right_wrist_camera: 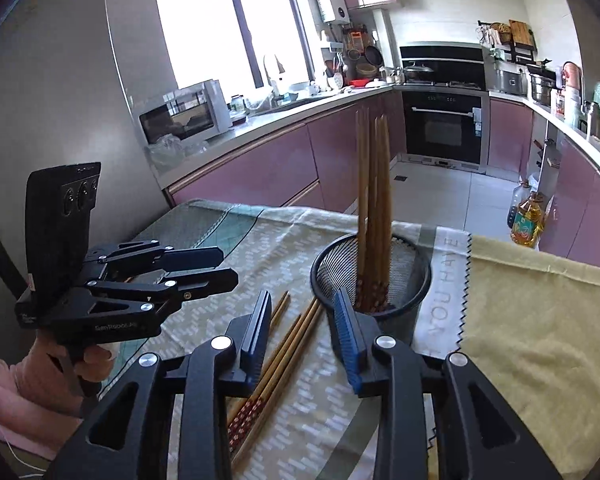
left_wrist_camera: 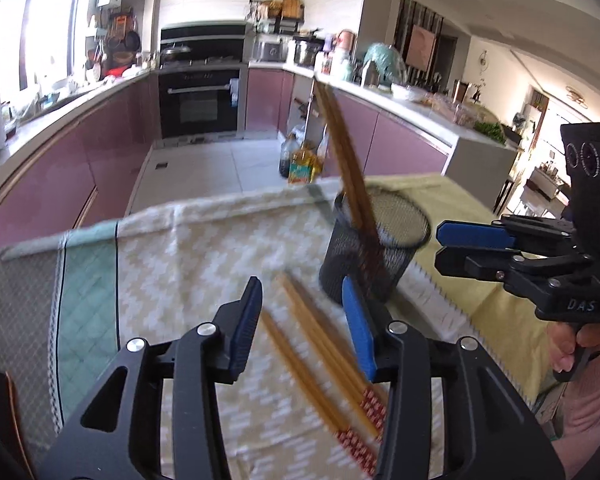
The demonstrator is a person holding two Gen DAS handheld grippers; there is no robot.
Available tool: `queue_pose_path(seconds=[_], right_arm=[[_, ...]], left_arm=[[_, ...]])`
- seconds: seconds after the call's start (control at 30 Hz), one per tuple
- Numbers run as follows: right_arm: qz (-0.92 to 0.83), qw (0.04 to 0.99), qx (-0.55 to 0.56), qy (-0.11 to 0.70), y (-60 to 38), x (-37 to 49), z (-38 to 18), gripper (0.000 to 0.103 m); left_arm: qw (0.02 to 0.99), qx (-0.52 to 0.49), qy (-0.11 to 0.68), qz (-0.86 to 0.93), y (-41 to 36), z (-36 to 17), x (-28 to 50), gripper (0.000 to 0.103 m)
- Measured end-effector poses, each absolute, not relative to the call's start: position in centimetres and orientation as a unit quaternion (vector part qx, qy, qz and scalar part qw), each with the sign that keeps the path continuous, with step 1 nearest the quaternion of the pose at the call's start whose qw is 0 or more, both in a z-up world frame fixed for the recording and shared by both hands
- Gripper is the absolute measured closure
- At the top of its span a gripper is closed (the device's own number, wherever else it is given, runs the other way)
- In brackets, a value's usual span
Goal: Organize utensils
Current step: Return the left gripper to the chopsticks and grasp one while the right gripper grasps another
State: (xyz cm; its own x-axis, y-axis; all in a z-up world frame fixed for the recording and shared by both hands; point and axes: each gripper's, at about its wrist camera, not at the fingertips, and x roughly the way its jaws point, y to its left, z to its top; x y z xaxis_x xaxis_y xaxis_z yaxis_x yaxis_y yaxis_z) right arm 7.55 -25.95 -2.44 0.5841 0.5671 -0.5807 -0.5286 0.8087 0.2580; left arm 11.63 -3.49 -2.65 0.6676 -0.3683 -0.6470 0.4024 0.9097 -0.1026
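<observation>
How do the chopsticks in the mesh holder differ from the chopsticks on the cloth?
The chopsticks in the mesh holder stand nearly upright, patterned ends down inside the black mesh holder. The chopsticks on the cloth lie flat beside the holder, patterned ends towards the camera. The standing ones are bunched tightly; the lying ones are slightly fanned. Both sets are wooden with red patterned ends, and neither is gripped.

A patterned cloth (right_wrist_camera: 300, 264) covered the table, with a yellow towel (right_wrist_camera: 532, 320) at its three o'clock side. Behind, at twelve o'clock, stood a black oven (right_wrist_camera: 444, 128); a microwave (right_wrist_camera: 184, 114) sat at ten o'clock, oil bottles (right_wrist_camera: 526, 216) on the floor at two.
</observation>
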Motion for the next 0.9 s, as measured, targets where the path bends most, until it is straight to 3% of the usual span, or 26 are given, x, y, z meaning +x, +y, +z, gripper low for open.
queue_pose_path(seconds=[0.37,0.9], right_arm=[[0.294,0.862,0.017,0.413,-22.7,7.5,-8.6,0.072],[0.272,0.860,0.006,0.431,-21.2,7.4,-10.4,0.072]], left_arm=[[0.886,0.028,0.422,-0.190,-2.5,-9.1,10.3,0.062],[0.878,0.044,0.440,-0.182,-3.7,-10.6,10.3,0.062]])
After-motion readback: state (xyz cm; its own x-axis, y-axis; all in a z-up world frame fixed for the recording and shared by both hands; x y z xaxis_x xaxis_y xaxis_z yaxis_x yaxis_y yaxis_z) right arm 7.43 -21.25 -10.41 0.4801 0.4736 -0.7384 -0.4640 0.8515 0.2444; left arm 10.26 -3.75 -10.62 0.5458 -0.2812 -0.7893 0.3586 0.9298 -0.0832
